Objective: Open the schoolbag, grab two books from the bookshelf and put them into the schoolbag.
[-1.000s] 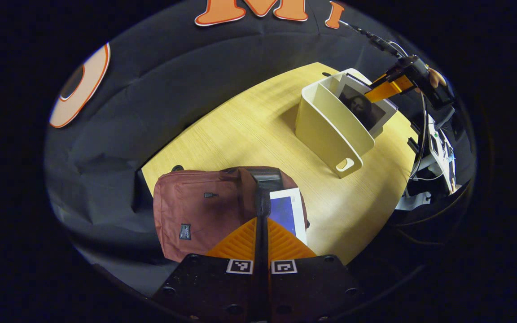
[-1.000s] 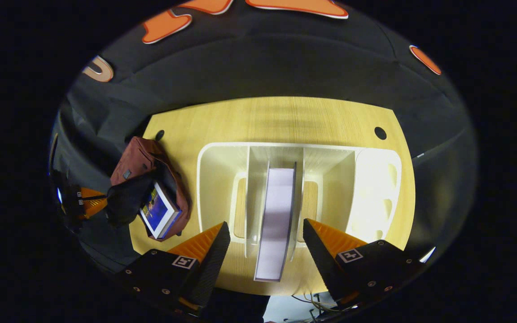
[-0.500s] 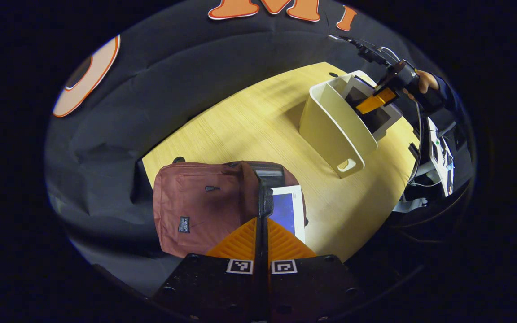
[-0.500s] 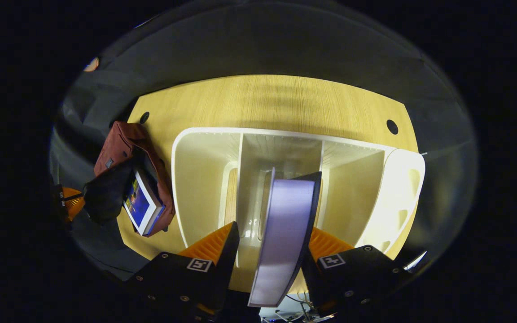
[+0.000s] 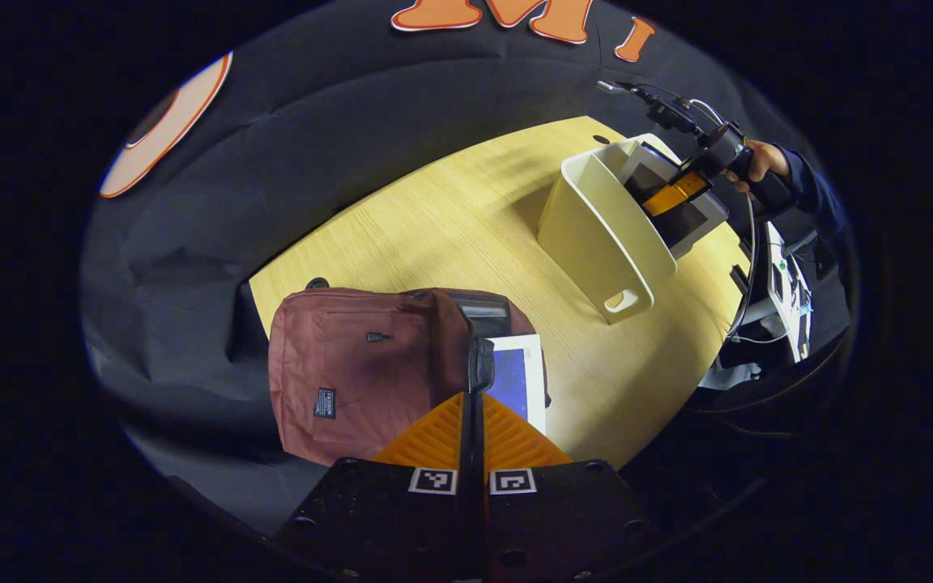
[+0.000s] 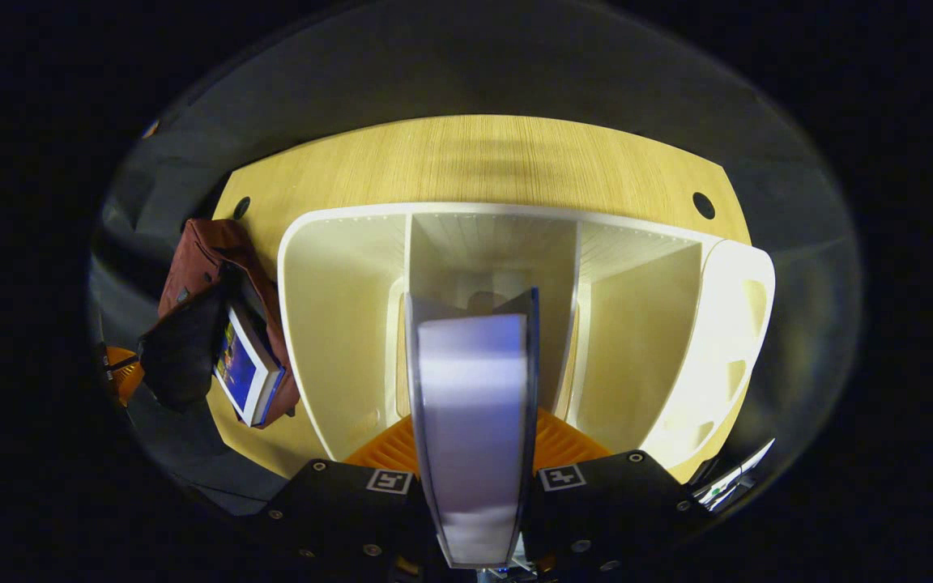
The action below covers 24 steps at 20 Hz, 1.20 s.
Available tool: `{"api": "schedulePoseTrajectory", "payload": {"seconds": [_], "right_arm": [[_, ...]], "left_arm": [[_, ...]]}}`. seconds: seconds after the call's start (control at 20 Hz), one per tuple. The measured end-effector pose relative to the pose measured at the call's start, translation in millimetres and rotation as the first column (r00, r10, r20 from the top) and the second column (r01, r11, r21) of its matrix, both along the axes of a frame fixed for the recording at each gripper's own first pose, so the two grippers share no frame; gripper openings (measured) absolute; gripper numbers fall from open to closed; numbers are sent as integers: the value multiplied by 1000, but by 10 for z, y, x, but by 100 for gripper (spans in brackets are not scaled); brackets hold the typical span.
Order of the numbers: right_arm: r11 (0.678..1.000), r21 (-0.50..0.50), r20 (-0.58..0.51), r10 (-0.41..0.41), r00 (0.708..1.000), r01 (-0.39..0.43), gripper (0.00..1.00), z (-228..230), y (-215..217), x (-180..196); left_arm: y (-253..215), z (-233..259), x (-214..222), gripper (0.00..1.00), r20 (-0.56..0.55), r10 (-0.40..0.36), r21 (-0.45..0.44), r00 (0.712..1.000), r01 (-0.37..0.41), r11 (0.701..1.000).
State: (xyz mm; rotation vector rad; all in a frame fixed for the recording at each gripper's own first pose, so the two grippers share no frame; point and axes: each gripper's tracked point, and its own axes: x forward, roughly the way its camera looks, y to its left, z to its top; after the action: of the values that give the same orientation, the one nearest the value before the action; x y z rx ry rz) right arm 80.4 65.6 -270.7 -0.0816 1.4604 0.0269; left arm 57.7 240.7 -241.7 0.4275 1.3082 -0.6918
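Book (image 6: 473, 421) stands pinched between the right gripper (image 6: 473, 441) fingers in the bookshelf's (image 6: 329, 324) middle slot. Left gripper (image 5: 473, 405) clamps the schoolbag (image 5: 353, 364) flap at the desk's (image 5: 466, 227) corner, another book (image 5: 519, 376) inside.

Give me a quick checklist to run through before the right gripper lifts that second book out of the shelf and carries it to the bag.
1. Grip on the second book: the right gripper has an orange finger on each side of it. Ok.
2. Book free of the bookshelf: it sits in the middle slot, dividers close on both sides. Not ok yet.
3. Schoolbag held open: the left gripper is shut on the bag's flap. Ok.
4. First book stowed: it sticks out of the opening. Cannot tell if it sits deep enough.
5. Room beside the first book: cannot tell.
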Motion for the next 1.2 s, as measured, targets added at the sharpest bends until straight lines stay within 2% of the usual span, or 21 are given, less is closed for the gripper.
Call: {"api": "schedulePoseTrajectory", "payload": {"seconds": [0.35, 0.7, 1.05, 1.2], "right_arm": [[999, 34, 69, -12, 998, 10, 42, 641, -2, -201], [996, 89, 210, -38, 977, 19, 42, 1526, 119, -384], [973, 232, 325, -86, 942, 9, 41, 2011, 569, -679], [946, 324, 378, -127, 917, -3, 41, 2151, 877, -730]], "left_arm": [[50, 25, 3, 1, 13, -28, -8, 1000, 28, 1000], [74, 13, 28, 1, 22, -54, -23, 998, 54, 998], [117, 71, 31, 1, 44, -102, -19, 994, 103, 995], [128, 91, 58, 1, 54, -117, -19, 992, 119, 993]]}}
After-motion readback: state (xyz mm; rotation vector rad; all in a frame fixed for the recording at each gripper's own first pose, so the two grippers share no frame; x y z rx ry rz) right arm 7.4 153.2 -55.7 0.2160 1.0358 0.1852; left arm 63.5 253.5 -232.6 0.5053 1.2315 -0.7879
